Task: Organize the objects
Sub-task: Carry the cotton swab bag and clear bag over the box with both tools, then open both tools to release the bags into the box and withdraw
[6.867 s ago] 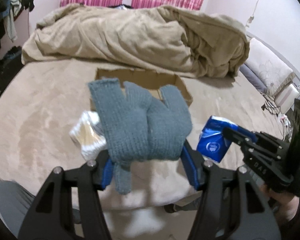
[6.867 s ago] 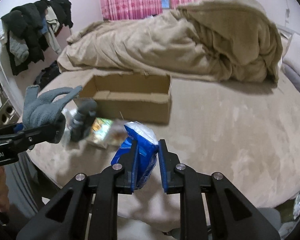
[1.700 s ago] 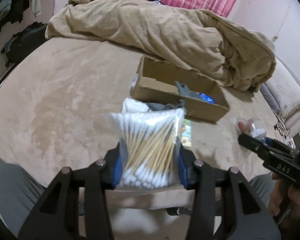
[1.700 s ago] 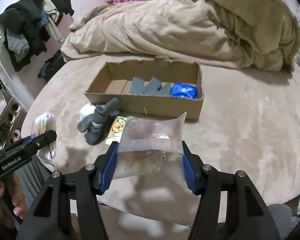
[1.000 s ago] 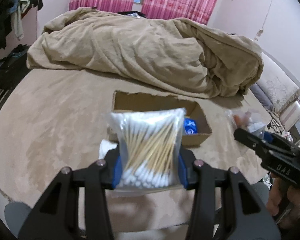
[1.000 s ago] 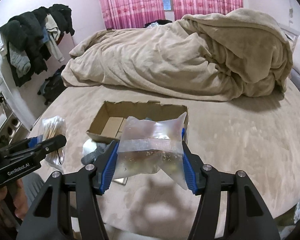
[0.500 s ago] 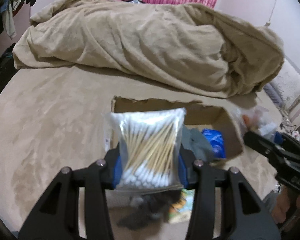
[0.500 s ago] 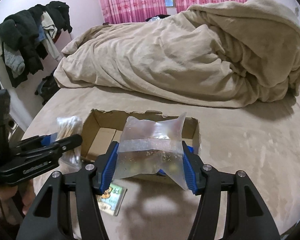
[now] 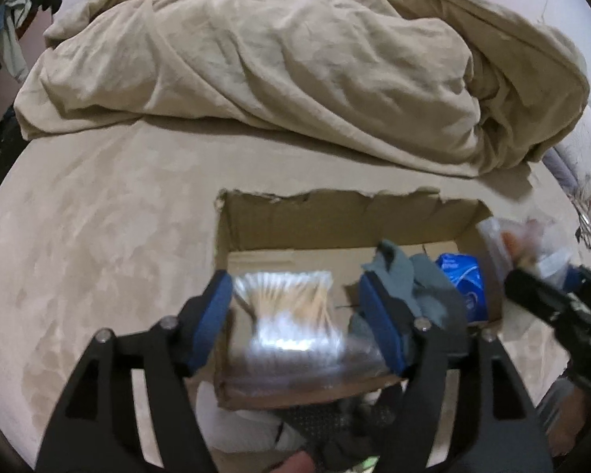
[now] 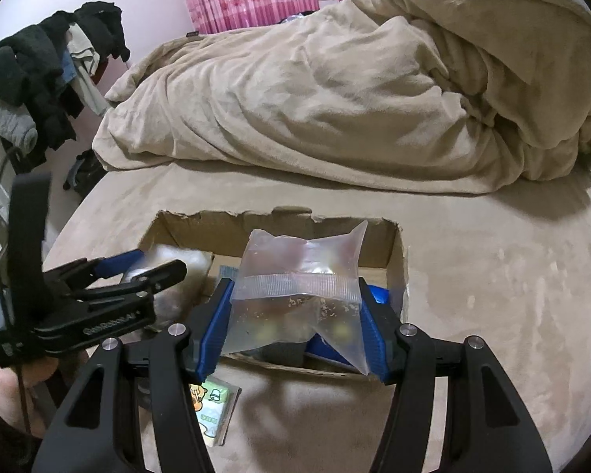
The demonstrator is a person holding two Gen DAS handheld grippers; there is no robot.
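An open cardboard box (image 9: 335,220) sits on the beige bed; it also shows in the right wrist view (image 10: 201,232). My left gripper (image 9: 297,315) is open over the box's left part, and the bag of cotton swabs (image 9: 291,311) is blurred, loose between its jaws. A grey glove (image 9: 409,276) and a blue packet (image 9: 459,276) lie in the box. My right gripper (image 10: 295,323) is shut on a clear zip bag (image 10: 299,287) above the box's right part. It also shows in the left wrist view (image 9: 532,272).
A heaped beige blanket (image 9: 295,63) fills the back of the bed. A green cartoon packet (image 10: 212,402), a white item (image 9: 248,421) and dark knitwear (image 9: 335,429) lie in front of the box. Clothes (image 10: 39,79) hang at the left.
My left gripper has moved down over the box and opened; the cotton swab bag has slipped free and is dropping. My right gripper has moved closer over the box with the zip bag.
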